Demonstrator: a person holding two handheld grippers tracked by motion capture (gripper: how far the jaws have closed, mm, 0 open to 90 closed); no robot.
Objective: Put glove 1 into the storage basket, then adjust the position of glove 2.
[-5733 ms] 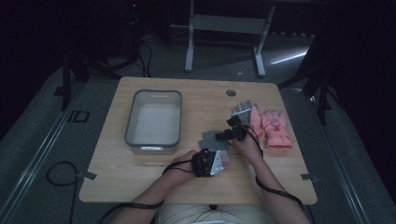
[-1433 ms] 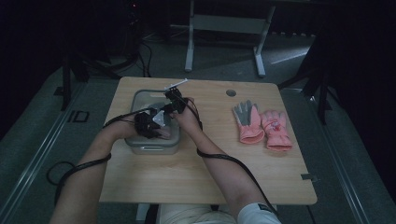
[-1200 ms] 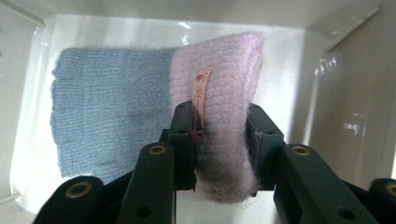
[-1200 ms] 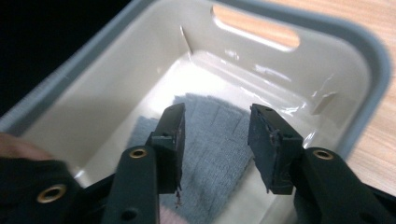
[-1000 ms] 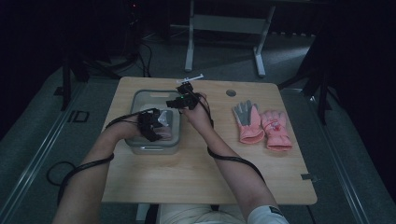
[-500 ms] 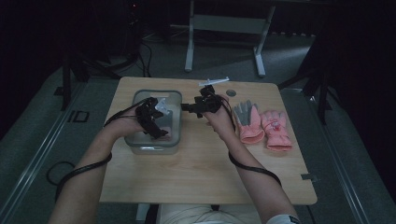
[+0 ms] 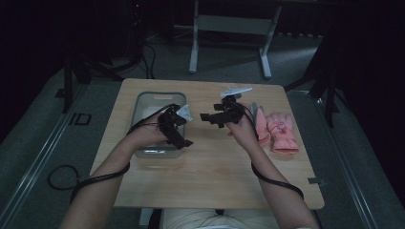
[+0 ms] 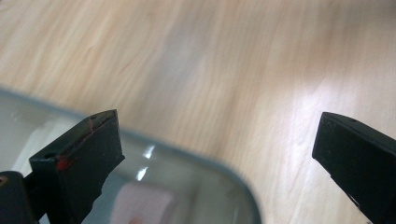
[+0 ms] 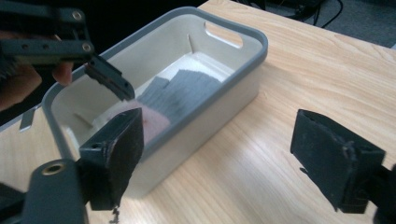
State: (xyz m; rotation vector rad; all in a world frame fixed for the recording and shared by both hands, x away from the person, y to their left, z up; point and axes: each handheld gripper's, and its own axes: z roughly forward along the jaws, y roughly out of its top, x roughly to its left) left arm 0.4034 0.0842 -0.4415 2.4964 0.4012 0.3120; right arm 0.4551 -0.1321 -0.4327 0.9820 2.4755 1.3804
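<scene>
Left gripper (image 7: 177,125) is seen over the near right corner of the bin (image 7: 143,102), jaws just opened wide, nothing between them. One glove (image 9: 180,91) is already lying flat in the bin, pink cuff toward the near end. Right gripper (image 7: 216,117) is held over bare table (image 7: 200,171) between bin and remaining gloves (image 7: 274,131), jaws likewise just spread, empty. Those gloves lie to its right, long axis running near-to-far, fingers far. The right hand is judged nearer, so the next pick likely falls to it.
</scene>
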